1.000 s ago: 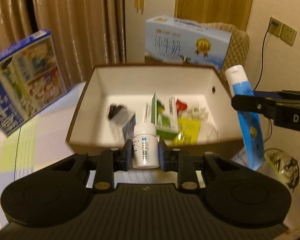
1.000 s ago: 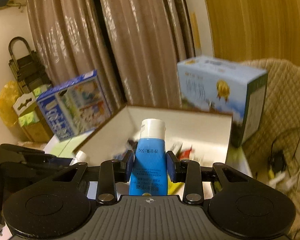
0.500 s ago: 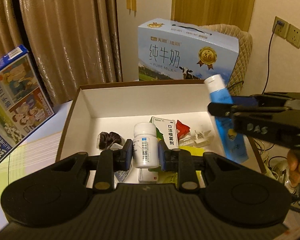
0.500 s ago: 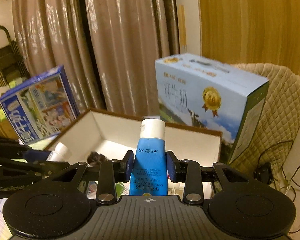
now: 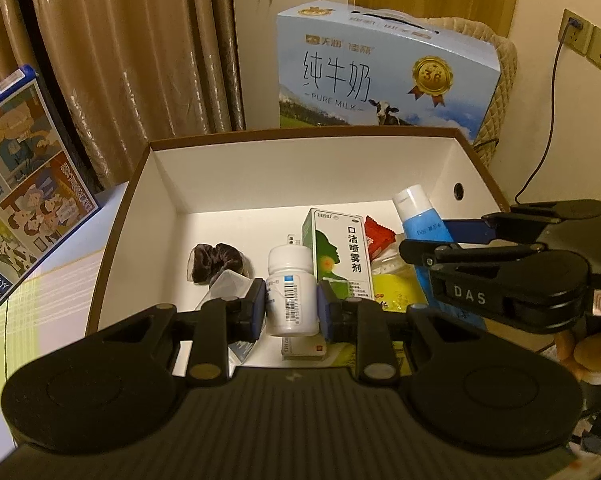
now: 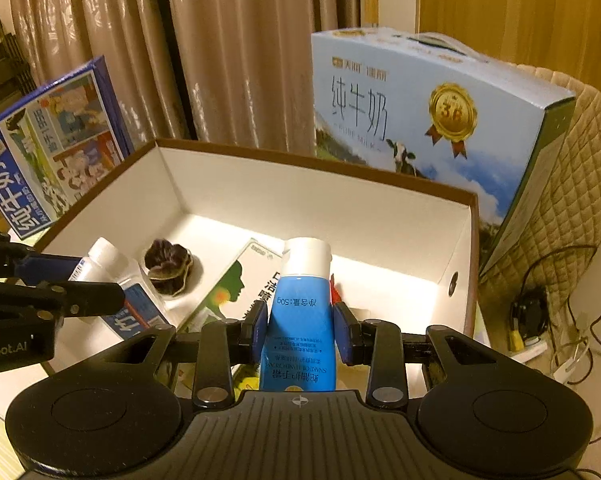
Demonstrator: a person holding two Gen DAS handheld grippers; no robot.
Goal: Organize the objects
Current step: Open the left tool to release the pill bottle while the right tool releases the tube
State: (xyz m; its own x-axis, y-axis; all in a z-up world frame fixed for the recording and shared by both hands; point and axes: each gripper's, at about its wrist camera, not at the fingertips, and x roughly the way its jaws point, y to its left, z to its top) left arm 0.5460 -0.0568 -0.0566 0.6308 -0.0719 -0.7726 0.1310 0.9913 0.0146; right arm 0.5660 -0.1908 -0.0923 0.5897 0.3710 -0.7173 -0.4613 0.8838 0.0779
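Note:
My left gripper (image 5: 291, 308) is shut on a white pill bottle (image 5: 290, 292), held upright over the near part of an open white box (image 5: 300, 168) with a brown rim. My right gripper (image 6: 300, 330) is shut on a blue tube with a white cap (image 6: 302, 312), hanging over the box's right half. In the left wrist view the tube (image 5: 420, 220) and the right gripper (image 5: 424, 258) show at the right. In the right wrist view the pill bottle (image 6: 112, 268) and the left gripper (image 6: 96, 294) show at the left.
Inside the box lie a green-and-white spray carton (image 5: 340, 256), a dark scrunchie (image 5: 214, 260), a red packet (image 5: 376, 236) and a yellow packet (image 5: 396, 292). A pale blue milk carton (image 5: 384, 72) stands behind the box, a dark blue carton (image 5: 24, 184) at the left. Cables and sockets (image 5: 588, 44) at right.
Both grippers have come forward and lower over the box, each keeping its load. The box now fills more of both views, and the tube sits inside its right wall.

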